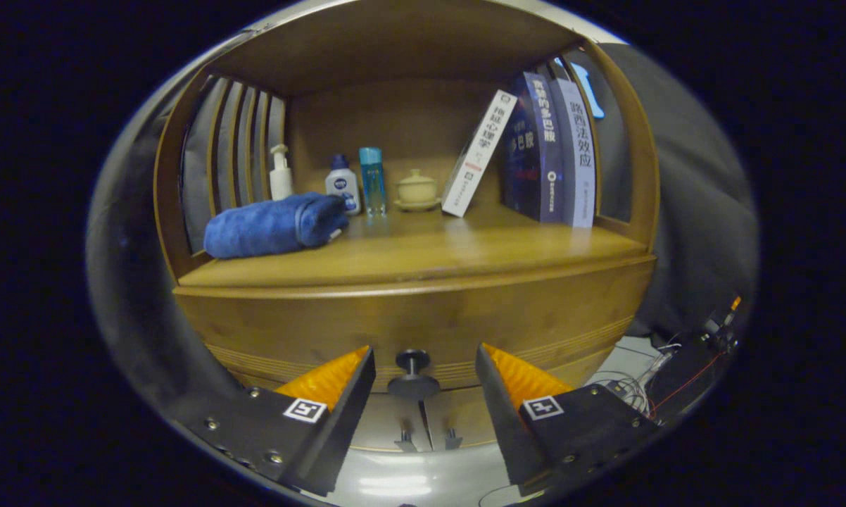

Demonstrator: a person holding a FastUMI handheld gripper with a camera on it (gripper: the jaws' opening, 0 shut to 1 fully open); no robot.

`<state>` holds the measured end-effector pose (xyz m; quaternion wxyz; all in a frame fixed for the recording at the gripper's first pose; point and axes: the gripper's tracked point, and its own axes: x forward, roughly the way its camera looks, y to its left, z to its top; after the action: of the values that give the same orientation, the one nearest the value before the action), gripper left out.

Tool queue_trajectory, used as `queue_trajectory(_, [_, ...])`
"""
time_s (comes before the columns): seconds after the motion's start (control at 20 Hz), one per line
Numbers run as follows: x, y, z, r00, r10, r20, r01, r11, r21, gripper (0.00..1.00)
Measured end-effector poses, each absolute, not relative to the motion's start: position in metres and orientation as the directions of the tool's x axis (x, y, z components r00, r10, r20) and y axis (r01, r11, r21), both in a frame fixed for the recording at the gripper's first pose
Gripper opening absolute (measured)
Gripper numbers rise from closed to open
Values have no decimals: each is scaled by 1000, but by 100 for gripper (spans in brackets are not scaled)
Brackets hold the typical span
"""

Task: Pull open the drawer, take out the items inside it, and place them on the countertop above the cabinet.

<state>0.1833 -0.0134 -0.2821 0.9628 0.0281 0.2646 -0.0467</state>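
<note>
A: How is the gripper (425, 366) sitting?

B: Its fingers are standing wide apart, gripping nothing. The drawer knob (413, 373) is sitting in the gap between the tips, touching neither finger.

A: And the drawer (423, 325) itself?

B: It is lying shut, its wooden front running flush across the cabinet just beyond the fingertips. Grooved lines are running along its lower edge. What is inside is hidden.

A: What is showing below it?

B: Two small door knobs (426, 440) are sitting side by side under the drawer, between the finger bases. A pale, glossy floor (395, 482) is reflecting light beneath them.

A: What is lying on the countertop (423, 250) above the drawer?

B: A rolled blue towel (275, 225) is lying at the left. Behind it a white pump bottle (280, 172) is standing by the slatted side. Then a small white bottle (343, 184) with a blue cap, a clear blue bottle (372, 179) and a lidded cream cup (417, 190) on a saucer are lining the back wall. At the right a white book (478, 155) is leaning against the upright books (553, 151).

A: And the room around it?

B: A wooden top is roofing over the shelf. Grey cloth (697, 204) is hanging on both sides. Loose wires (634, 387) and some dark gear are lying on the floor at the right.
</note>
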Motion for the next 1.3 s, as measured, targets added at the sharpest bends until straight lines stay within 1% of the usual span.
queue_trajectory(0.05, [182, -14, -289, 844, -76, -531, 104, 994, 23, 86])
queue_trajectory(0.2, [186, -14, -309, 826, -61, -561, 88, 996, 22, 76])
queue_trajectory(0.3, [190, -11, -309, 830, -48, -556, 76, 997, 27, 76])
queue_trajectory(0.4, [193, -8, -309, 839, -50, -541, 68, 998, 13, 61])
queue_trajectory(0.45, [195, -6, -311, 845, -43, -533, 63, 998, 20, 61])
queue_trajectory(0.6, [193, -5, -308, 852, -43, -522, 72, 997, 36, 44])
queue_trajectory(0.65, [193, -4, -307, 852, -37, -522, 75, 996, 52, 40])
queue_trajectory(0.7, [196, -4, -311, 851, -32, -524, 70, 996, 53, 40])
queue_trajectory(0.75, [194, -4, -309, 851, -33, -525, 69, 996, 50, 34])
queue_trajectory(1.0, [183, -5, -307, 843, -44, -536, 70, 997, 28, 34])
queue_trajectory(1.3, [152, -3, -301, 845, -70, -530, 108, 993, 41, 34])
